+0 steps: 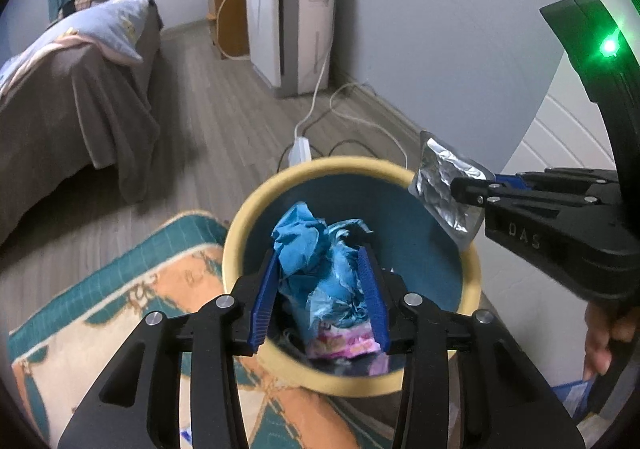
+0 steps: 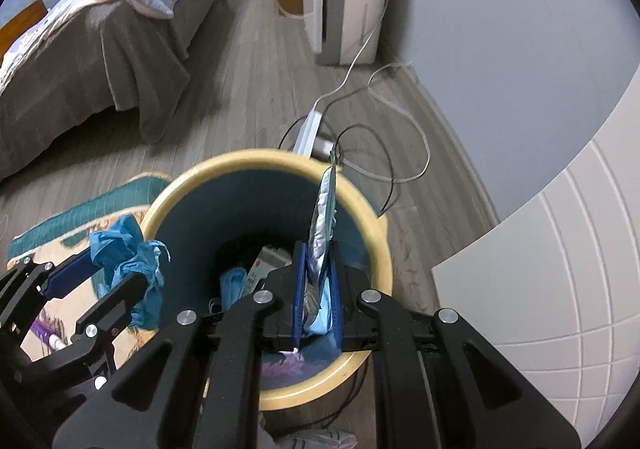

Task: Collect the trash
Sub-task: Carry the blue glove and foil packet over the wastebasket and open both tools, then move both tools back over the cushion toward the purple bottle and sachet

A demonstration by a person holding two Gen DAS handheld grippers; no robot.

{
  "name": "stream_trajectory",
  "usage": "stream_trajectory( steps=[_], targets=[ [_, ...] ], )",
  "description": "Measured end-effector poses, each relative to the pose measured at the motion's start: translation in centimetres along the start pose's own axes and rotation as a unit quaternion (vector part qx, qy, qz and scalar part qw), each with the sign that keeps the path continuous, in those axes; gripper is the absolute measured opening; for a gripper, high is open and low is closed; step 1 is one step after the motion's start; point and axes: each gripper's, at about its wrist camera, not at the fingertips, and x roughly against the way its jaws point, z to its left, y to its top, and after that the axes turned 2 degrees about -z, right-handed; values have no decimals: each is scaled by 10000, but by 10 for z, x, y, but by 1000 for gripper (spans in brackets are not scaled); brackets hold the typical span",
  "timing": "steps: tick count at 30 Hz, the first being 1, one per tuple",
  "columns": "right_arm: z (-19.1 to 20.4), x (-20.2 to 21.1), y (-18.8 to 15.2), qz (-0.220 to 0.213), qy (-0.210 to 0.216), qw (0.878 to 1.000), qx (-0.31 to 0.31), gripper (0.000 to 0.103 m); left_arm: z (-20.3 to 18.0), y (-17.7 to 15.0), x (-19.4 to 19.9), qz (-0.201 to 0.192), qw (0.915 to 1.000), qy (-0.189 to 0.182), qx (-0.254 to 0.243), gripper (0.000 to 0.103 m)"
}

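Note:
A round bin with a yellow rim (image 1: pixel 472 269) and dark teal inside stands on the floor; it also shows in the right wrist view (image 2: pixel 376 233). My left gripper (image 1: pixel 322 269) is shut on a crumpled blue wrapper (image 1: pixel 320 269) and holds it over the bin's mouth; it also shows in the right wrist view (image 2: pixel 128 261). My right gripper (image 2: pixel 318 261) is shut on a flat silver foil packet (image 2: pixel 322 225), held upright over the bin's right rim; the packet also shows in the left wrist view (image 1: pixel 444 189). Some trash (image 2: pixel 256 269) lies at the bin's bottom.
A patterned teal and orange rug (image 1: pixel 120 313) lies left of the bin. A bed with a brown cover (image 1: pixel 72 109) is at the far left. A white appliance (image 1: pixel 288 21), power strip (image 1: pixel 300 149) and cables lie beyond the bin. A white panelled door (image 2: pixel 560 269) is on the right.

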Motion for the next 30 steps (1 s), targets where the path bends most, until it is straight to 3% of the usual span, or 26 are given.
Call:
stream_trajectory(
  steps=[1,3,5,8,9,14,16,24,30],
  targets=[
    [0,2,1,-45,-21,10000,2,11,0,0,1,-41,10000,-9,19,47],
    [4,4,3,-99,-84,9999,40,17,2,1,3,-80,9999,40,45,68],
    [9,6,4,-101,-77,9999,75,37,3,2,7,-168,9998,117,71,77],
    [14,12,4,-173,-65,9998,111,48,8,-1,13,-224,9992,302,130,94],
    [17,14,4,-205,-71,9997,135,51,12,-3,18,-266,9987,400,176,94],
    [32,25,5,-341,-36,9990,298,89,32,-13,30,-145,9978,545,349,98],
    [39,31,6,-432,-35,9983,398,98,42,-21,37,-77,9972,665,319,98],
    [79,41,-1,-431,124,9954,849,97,92,-60,68,97,9904,1268,538,98],
    [104,49,-5,-429,267,9930,1066,97,136,-89,96,277,9874,1282,890,98]
  ],
)
